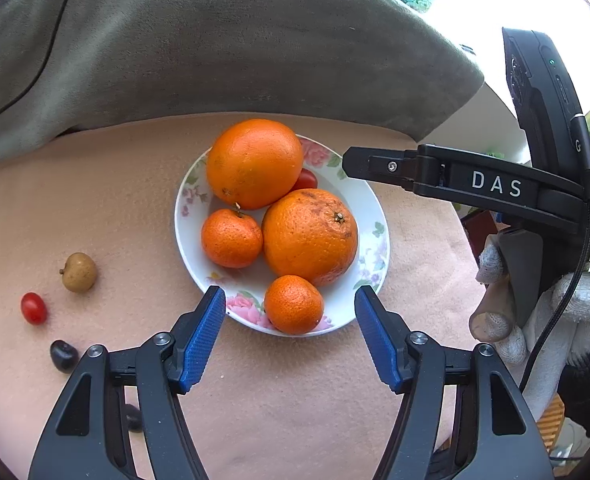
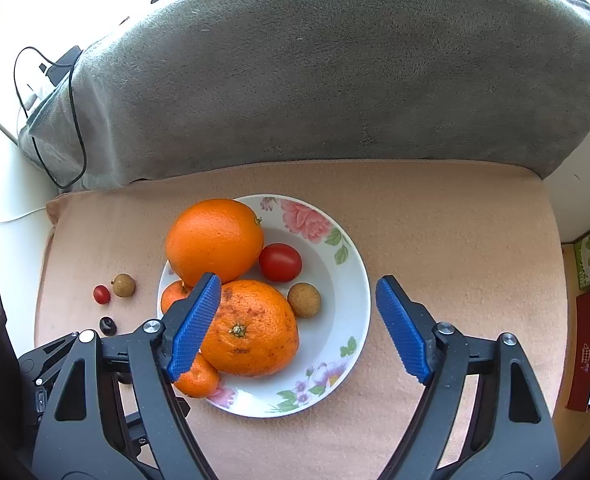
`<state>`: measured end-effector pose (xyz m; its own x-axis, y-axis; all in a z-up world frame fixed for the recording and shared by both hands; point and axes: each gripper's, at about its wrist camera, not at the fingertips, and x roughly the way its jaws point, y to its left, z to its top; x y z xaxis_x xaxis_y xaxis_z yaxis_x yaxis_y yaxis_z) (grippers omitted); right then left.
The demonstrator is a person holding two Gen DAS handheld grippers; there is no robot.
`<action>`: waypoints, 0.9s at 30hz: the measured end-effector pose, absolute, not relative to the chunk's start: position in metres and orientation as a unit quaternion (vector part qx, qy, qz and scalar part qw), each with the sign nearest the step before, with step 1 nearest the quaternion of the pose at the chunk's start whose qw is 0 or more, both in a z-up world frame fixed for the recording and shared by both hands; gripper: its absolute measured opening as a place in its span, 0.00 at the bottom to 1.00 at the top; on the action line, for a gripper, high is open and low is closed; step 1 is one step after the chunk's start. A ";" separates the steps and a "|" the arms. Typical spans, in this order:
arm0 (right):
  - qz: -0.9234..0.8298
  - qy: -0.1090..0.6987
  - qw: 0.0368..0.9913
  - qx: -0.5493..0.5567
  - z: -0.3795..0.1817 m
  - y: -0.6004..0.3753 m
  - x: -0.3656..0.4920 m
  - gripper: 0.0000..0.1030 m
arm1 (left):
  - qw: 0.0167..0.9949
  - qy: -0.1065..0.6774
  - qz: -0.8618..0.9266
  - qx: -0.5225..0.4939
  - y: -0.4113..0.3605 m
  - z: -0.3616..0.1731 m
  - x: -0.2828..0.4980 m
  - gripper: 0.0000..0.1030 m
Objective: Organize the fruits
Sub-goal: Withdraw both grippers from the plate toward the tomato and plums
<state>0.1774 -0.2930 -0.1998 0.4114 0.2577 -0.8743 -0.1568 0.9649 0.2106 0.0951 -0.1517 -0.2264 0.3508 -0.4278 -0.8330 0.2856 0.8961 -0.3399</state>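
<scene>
Currently between grasps, by the look of it. Left gripper point(image 1: 290, 304) hovers over the near rim of the floral bowl point(image 1: 369, 196), fingers point(image 1: 203, 336) spread apart with nothing between them; a small mandarin point(image 1: 294, 304) sits in the bowl just beyond the tips, untouched. Right gripper point(image 2: 298, 320) hangs over the same bowl point(image 2: 351, 264), fingers point(image 2: 401, 328) also released and empty, the scarred orange point(image 2: 251, 330) below and between them but not pressed.

Bowl contents, from both views:
- large smooth orange point(image 1: 254, 162) at the back
- scarred orange point(image 1: 310, 236) at centre
- two small mandarins, the second point(image 1: 231, 237) at left
- one red cherry tomato point(image 2: 280, 262) and one brown longan point(image 2: 303, 299), toward the right side of the right wrist frame

Bowl is crowded; the small fruit fills the gaps between the oranges.

Still loose on the peach-coloured cloth surface point(image 1: 95, 208), lower left of the left wrist frame, well apart from the bowl: a longan point(image 1: 78, 272), a small cherry tomato point(image 1: 34, 308), a dark plum-like fruit point(image 1: 63, 356). Another dark fruit half hidden behind the left finger; cannot identify.

Judgement: most fruit is gathered, the loose cluster remains. Next move likely calls for the left gripper to swing toward that cluster and pinch gently. These pieces are small, round and apt to roll on the soft cloth.
</scene>
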 end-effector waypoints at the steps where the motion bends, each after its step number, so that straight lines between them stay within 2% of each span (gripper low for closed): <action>1: 0.124 0.527 0.839 0.050 -0.199 -0.292 0.176 0.80 | 0.819 0.527 -0.217 -0.067 -0.149 -0.226 0.094 0.65; 27: 0.169 0.527 0.830 0.071 -0.184 -0.237 0.121 0.80 | 0.837 0.521 -0.148 -0.081 -0.033 -0.220 0.090 0.65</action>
